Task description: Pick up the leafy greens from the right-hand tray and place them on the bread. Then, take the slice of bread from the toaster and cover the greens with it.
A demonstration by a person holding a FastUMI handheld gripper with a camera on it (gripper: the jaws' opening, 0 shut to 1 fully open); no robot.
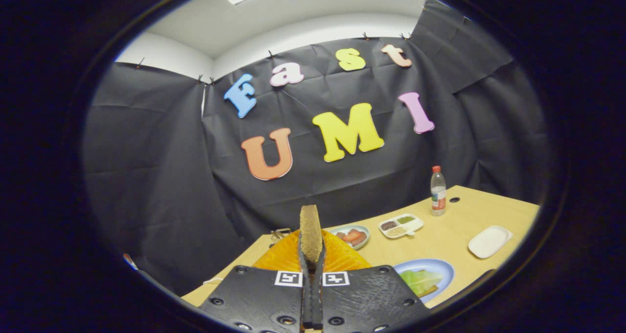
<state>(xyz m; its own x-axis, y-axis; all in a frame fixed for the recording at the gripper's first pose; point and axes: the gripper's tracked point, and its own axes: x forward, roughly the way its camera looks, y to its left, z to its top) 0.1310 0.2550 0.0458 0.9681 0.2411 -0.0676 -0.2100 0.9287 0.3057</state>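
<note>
My gripper (311,255) is shut on a slice of brown bread (310,230), held upright on edge between the fingers and lifted above the table. Right behind and below the slice is the orange toaster (342,257). To the right of the fingers lies a blue plate (442,269) with leafy greens (421,280) resting on a piece of bread whose edge peeks out beneath them.
On the wooden table (450,237) beyond the toaster sit a small dish of red pieces (353,236), a white divided condiment tray (401,225), a plastic bottle (437,191) and an empty white tray (490,241) at the right.
</note>
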